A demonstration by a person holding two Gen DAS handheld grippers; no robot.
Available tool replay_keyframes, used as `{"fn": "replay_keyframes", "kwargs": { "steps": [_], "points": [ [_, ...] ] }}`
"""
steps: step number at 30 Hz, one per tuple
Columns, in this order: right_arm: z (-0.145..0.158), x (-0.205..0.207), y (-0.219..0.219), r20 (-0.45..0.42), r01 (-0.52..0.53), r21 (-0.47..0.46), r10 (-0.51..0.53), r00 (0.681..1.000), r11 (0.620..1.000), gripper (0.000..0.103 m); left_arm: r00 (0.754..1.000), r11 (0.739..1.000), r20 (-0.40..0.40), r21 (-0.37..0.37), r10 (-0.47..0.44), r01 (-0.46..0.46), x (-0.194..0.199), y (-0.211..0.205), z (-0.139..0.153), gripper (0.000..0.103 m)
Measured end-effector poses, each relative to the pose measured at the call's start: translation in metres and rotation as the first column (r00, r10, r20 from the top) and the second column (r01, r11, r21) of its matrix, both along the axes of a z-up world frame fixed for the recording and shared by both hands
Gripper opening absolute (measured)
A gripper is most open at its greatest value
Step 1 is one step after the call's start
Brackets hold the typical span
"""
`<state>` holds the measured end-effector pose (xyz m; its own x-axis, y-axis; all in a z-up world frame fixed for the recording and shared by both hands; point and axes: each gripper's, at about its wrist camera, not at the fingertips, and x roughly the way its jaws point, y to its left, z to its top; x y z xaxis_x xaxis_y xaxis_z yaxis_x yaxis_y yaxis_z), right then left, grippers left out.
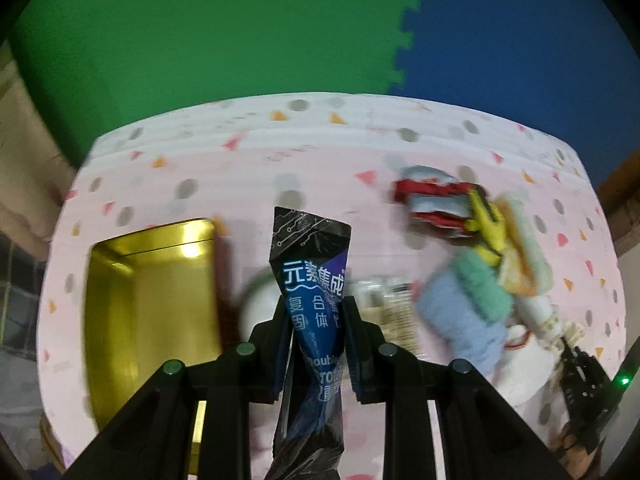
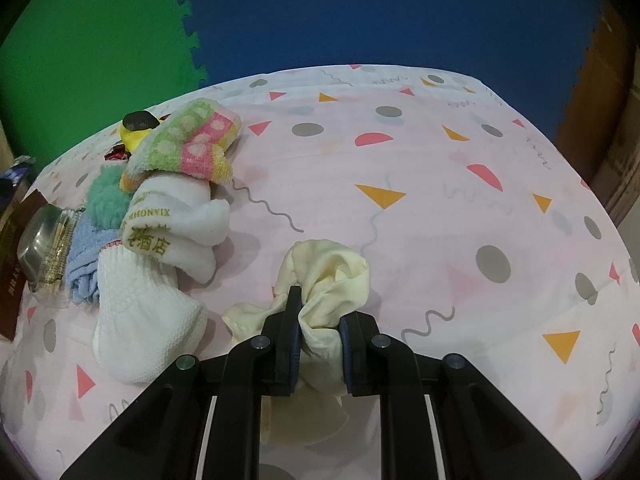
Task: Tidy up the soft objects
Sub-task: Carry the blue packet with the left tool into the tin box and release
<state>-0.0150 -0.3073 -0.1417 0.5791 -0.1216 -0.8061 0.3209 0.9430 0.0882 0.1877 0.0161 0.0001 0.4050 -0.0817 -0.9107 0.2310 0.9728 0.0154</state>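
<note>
My left gripper (image 1: 316, 308) is shut on a black and blue sachet (image 1: 310, 276), which stands upright between the pads above the pink patterned tablecloth (image 1: 320, 168). In the right wrist view my right gripper (image 2: 320, 312) is shut on a crumpled cream cloth (image 2: 336, 272) lying on the tablecloth (image 2: 420, 160). A heap of soft things lies to its left: a white lettered towel (image 2: 176, 220), a white knitted cloth (image 2: 140, 320), a green and pink dotted towel (image 2: 188, 140), a teal fluffy piece (image 2: 106, 200), a blue towel (image 2: 82, 264) and a yellow plush (image 2: 134, 134). The left wrist view shows that heap (image 1: 480, 280) blurred.
A gold tin tray (image 1: 152, 300) sits left of the sachet. A glass jar with a metal lid (image 2: 44, 248) and a dark red box (image 2: 16, 264) lie at the far left of the right wrist view. Green and blue foam mats (image 2: 320, 12) cover the floor beyond the table.
</note>
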Motion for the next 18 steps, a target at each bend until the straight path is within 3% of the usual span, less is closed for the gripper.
{"fn": "replay_keyframes", "kwargs": {
  "steps": [7,12,18],
  "points": [
    [0.0,0.0,0.003,0.001,-0.002,-0.016,0.002,1.0,1.0,0.016,0.992,0.991,0.02,0.049,0.125,-0.126,0.007,0.074,-0.001,0.024],
    [0.0,0.0,0.004,0.002,-0.001,-0.025,0.001,1.0,1.0,0.016,0.983,0.977,0.012,0.111,0.184,-0.184,0.014,0.115,-0.024,0.024],
    [0.0,0.0,0.004,0.003,-0.003,-0.035,0.003,1.0,0.999,0.016,0.974,0.968,-0.017,0.115,0.224,-0.221,0.021,0.15,-0.052,0.024]
  ]
}}
